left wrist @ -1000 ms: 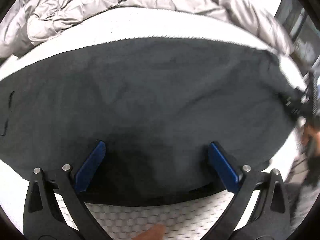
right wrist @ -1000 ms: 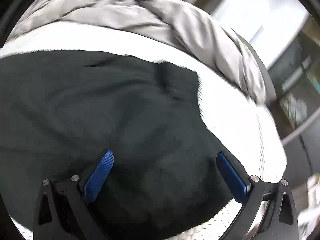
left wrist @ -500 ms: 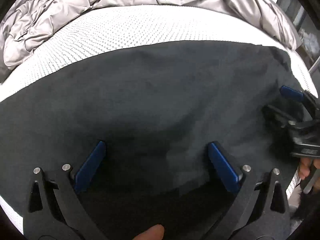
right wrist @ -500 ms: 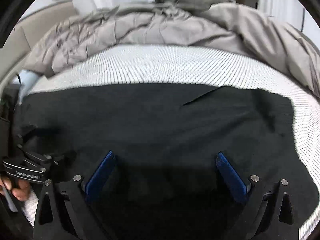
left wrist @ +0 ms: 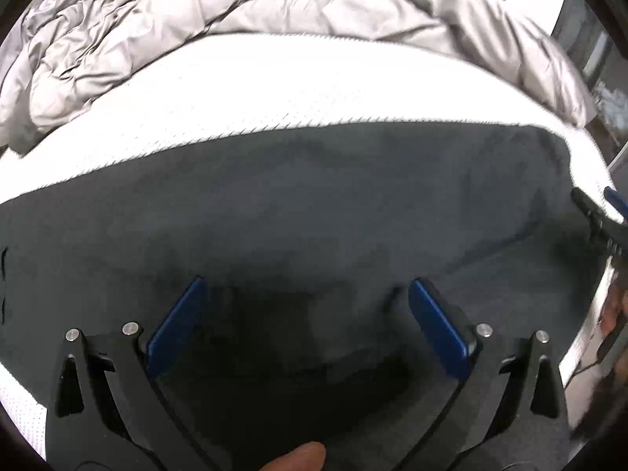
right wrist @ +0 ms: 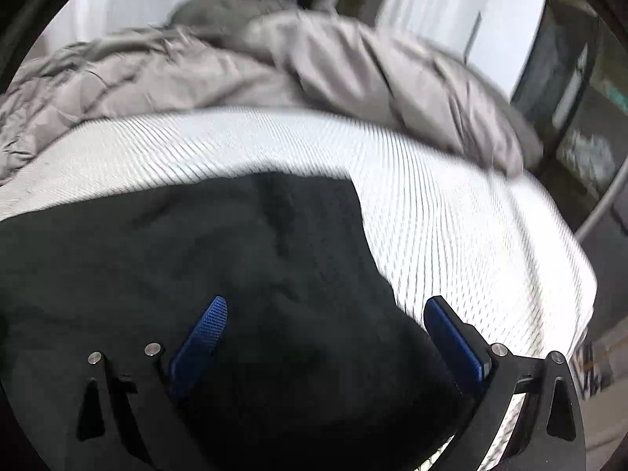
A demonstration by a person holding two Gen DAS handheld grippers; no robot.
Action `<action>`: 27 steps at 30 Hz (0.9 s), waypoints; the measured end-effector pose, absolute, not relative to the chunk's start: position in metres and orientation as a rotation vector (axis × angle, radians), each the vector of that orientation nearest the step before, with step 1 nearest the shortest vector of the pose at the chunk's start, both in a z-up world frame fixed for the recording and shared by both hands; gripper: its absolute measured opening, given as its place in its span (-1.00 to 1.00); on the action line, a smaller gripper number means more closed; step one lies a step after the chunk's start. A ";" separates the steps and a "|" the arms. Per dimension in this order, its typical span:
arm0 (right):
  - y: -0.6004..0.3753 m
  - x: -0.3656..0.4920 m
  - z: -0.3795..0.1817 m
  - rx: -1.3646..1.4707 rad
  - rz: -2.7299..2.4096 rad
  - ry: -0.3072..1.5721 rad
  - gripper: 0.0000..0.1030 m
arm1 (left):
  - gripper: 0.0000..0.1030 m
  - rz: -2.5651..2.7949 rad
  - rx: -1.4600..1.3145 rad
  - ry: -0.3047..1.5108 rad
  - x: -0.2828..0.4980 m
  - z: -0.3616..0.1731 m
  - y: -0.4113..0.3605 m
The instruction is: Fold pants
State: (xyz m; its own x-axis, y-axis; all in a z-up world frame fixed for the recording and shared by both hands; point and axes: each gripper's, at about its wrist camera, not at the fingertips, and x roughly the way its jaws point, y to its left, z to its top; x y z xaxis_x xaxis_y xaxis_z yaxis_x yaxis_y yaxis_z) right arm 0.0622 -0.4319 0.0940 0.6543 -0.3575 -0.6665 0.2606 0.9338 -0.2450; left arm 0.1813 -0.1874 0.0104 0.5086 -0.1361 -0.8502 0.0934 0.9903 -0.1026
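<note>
Dark grey pants [left wrist: 314, 212] lie spread flat across a white mattress [left wrist: 274, 90]. My left gripper [left wrist: 306, 294] stands open just above the cloth, its blue pads wide apart with nothing between them. In the right wrist view the same pants [right wrist: 176, 259] fill the lower left, ending in a corner near the middle. My right gripper [right wrist: 325, 310] is open over that right end, one pad above the cloth and the other at the mattress [right wrist: 451, 235] edge of the fabric. The right gripper [left wrist: 604, 212] also shows at the far right of the left wrist view.
A crumpled grey quilted duvet [left wrist: 235, 11] is heaped along the far side of the bed, also seen as the duvet [right wrist: 314, 70] in the right view. Windows and dark furniture stand beyond the bed's right edge. A fingertip [left wrist: 302, 457] shows at the bottom.
The right gripper has swung rightward, its view now showing the pants' right end and bare mattress. The left gripper has shifted slightly back; more white mattress shows beyond the pants. Both stay open.
</note>
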 end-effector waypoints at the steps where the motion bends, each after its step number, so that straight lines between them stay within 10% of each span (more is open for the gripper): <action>1: -0.423 0.069 0.099 -0.130 -0.310 0.773 0.98 | 0.98 -0.150 -0.049 1.034 0.186 0.012 -0.193; 9: -0.354 0.127 0.039 -0.184 -0.007 1.028 0.98 | 0.98 -0.185 0.083 1.115 0.213 -0.013 -0.226; 14: -0.380 0.128 0.042 -0.461 -0.358 0.937 0.99 | 1.00 -0.134 0.038 1.126 0.221 -0.012 -0.191; 19: -0.463 0.122 0.043 -0.018 -0.428 0.992 0.99 | 1.00 -0.075 -0.029 1.110 0.221 -0.012 -0.162; 27: -0.367 0.115 0.088 -0.130 -0.158 0.873 0.99 | 0.98 -0.188 0.071 1.043 0.229 0.026 -0.222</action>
